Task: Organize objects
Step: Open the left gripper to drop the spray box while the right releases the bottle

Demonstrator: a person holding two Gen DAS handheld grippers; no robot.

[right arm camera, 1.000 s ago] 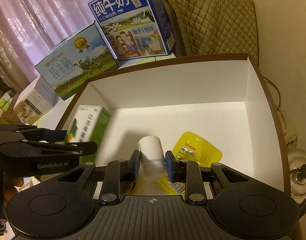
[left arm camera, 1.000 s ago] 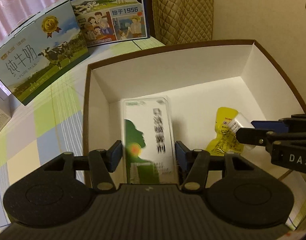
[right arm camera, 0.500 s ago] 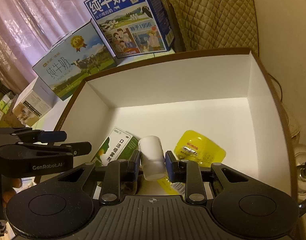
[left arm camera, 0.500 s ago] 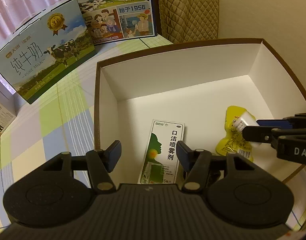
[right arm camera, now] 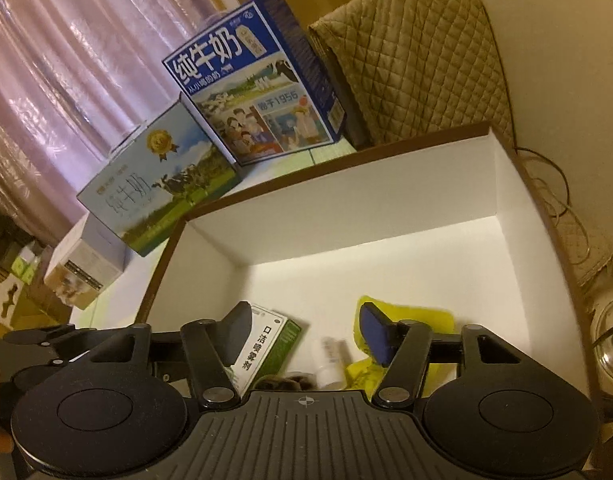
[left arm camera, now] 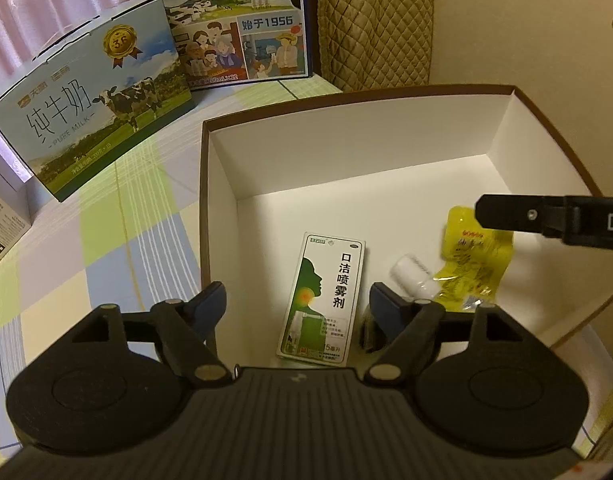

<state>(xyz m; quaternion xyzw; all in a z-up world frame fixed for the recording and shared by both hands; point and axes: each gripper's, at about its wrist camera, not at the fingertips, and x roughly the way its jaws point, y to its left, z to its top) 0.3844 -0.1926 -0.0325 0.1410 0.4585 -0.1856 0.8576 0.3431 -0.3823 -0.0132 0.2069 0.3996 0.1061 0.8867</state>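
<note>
A white-lined box with a brown rim (left arm camera: 346, 152) (right arm camera: 346, 216) holds three items. A green and white spray carton (left arm camera: 324, 298) (right arm camera: 266, 344) lies flat on its floor. Beside it lie a small white bottle (left arm camera: 412, 280) (right arm camera: 330, 364) on its side and a yellow packet (left arm camera: 472, 264) (right arm camera: 410, 312). My left gripper (left arm camera: 298, 306) hovers open above the carton, touching nothing. My right gripper (right arm camera: 304, 334) is open above the bottle; one of its fingers (left arm camera: 546, 214) reaches in from the right in the left wrist view.
Two milk cartons stand behind the box, a pale one (left arm camera: 90, 108) (right arm camera: 154, 184) and a blue one (left arm camera: 234, 28) (right arm camera: 250, 88). A quilted tan cover (left arm camera: 370, 24) (right arm camera: 418, 60) is at the back right. The checked tablecloth (left arm camera: 106, 248) lies left of the box.
My right gripper has opened and let go of the white bottle, which now lies in the box. My left gripper released the carton earlier and has drawn back, staying open.
</note>
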